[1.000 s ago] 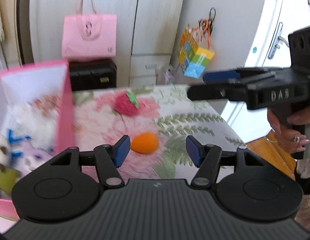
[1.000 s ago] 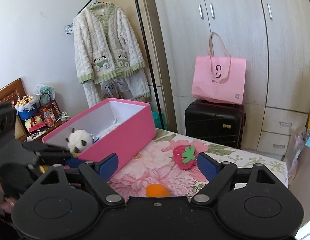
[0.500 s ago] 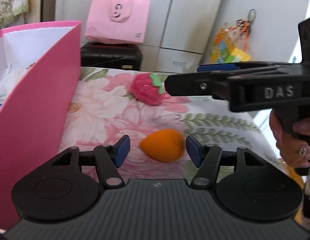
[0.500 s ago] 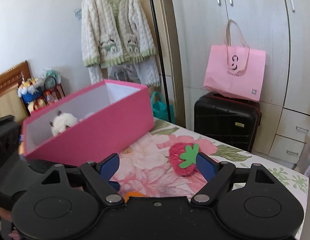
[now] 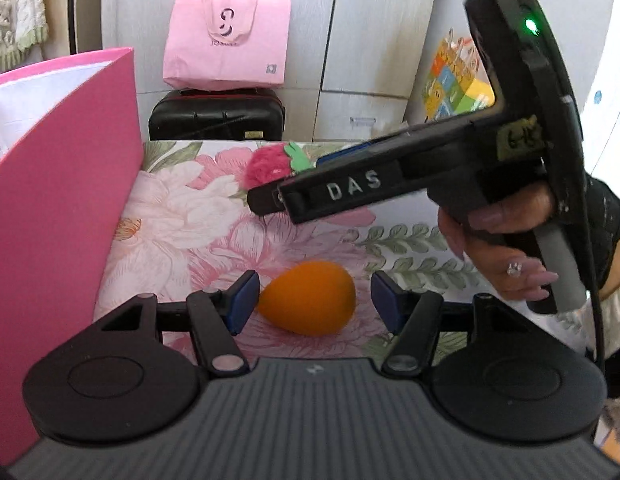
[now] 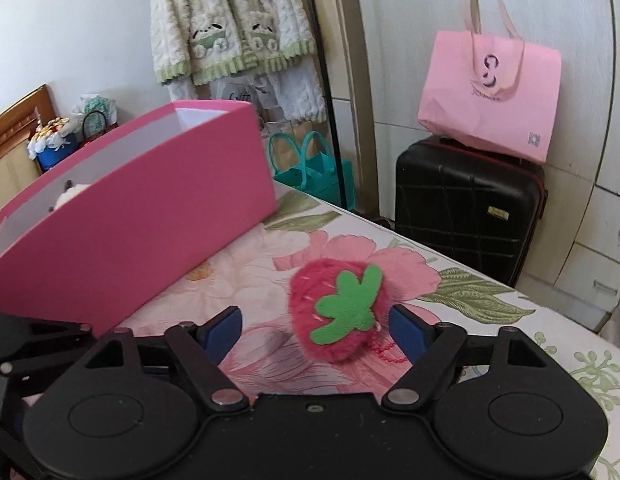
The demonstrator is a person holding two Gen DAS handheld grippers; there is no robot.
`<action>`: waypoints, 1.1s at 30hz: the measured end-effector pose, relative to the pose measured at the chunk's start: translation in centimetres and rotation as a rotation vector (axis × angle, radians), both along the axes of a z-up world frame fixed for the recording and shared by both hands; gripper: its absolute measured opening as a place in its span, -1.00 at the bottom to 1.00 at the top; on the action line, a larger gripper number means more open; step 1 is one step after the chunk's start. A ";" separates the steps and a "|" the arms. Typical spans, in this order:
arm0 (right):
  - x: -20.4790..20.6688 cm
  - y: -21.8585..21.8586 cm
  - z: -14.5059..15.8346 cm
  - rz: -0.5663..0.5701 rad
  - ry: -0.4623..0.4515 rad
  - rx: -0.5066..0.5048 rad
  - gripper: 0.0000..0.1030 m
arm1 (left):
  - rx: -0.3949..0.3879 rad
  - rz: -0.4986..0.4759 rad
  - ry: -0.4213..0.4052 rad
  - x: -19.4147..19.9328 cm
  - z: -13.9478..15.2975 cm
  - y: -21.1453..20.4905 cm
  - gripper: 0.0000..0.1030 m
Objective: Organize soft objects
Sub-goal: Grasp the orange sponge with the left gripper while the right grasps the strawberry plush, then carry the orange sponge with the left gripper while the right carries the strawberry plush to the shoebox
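Observation:
An orange egg-shaped soft toy (image 5: pixel 308 298) lies on the floral bedspread (image 5: pixel 182 216). My left gripper (image 5: pixel 313 300) is open with its blue pads on either side of the toy, not touching it. A pink plush strawberry (image 6: pixel 337 312) with a green felt leaf lies further back; it also shows in the left wrist view (image 5: pixel 268 164). My right gripper (image 6: pixel 315 330) is open around the strawberry, its right pad close to it. The pink box (image 6: pixel 142 216) stands to the left with a white plush (image 6: pixel 70 196) inside.
A black suitcase (image 6: pixel 465 208) with a pink paper bag (image 6: pixel 489 92) on top stands past the bed's far edge. A fluffy jacket (image 6: pixel 230 28) hangs on a rack, teal bags (image 6: pixel 313 168) below. The right gripper's body (image 5: pixel 429 172) crosses the left wrist view.
Both grippers have moved forward and down. The orange toy now sits between the left pads and the strawberry between the right pads. Both stay open.

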State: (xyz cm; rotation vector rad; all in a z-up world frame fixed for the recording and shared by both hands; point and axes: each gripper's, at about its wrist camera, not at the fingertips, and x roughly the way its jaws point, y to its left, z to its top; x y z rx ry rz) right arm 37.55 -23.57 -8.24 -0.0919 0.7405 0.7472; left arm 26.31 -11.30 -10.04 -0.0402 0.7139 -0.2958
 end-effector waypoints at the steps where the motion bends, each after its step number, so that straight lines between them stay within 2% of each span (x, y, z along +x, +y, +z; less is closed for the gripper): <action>1: 0.1 0.0 -0.2 -0.007 0.003 -0.002 0.50 | 0.006 0.004 0.003 0.1 -0.1 0.0 0.15; 3: 0.6 0.1 -0.7 -0.016 0.010 -0.015 0.30 | 0.005 0.010 0.005 0.1 -0.3 0.1 0.12; 6: 0.8 0.3 -1.3 -0.027 -0.003 -0.016 0.24 | 0.017 0.008 0.004 0.0 -0.5 0.1 0.05; 10: 0.7 0.2 -1.5 -0.052 -0.044 -0.023 -0.09 | 0.028 0.010 -0.006 0.0 -0.5 0.2 -0.05; 12: 0.4 0.0 -1.6 -0.070 -0.056 -0.018 -0.14 | 0.017 0.013 -0.008 0.0 -0.4 0.3 -0.07; 20: -2.0 -0.6 -1.1 -0.110 -0.081 -0.026 -0.16 | -0.011 0.018 -0.028 -1.0 0.4 1.0 -0.07; 33: -8.5 -3.0 -0.9 -0.210 -0.090 0.044 -0.15 | -0.061 0.018 -0.031 -5.0 2.4 3.0 -0.07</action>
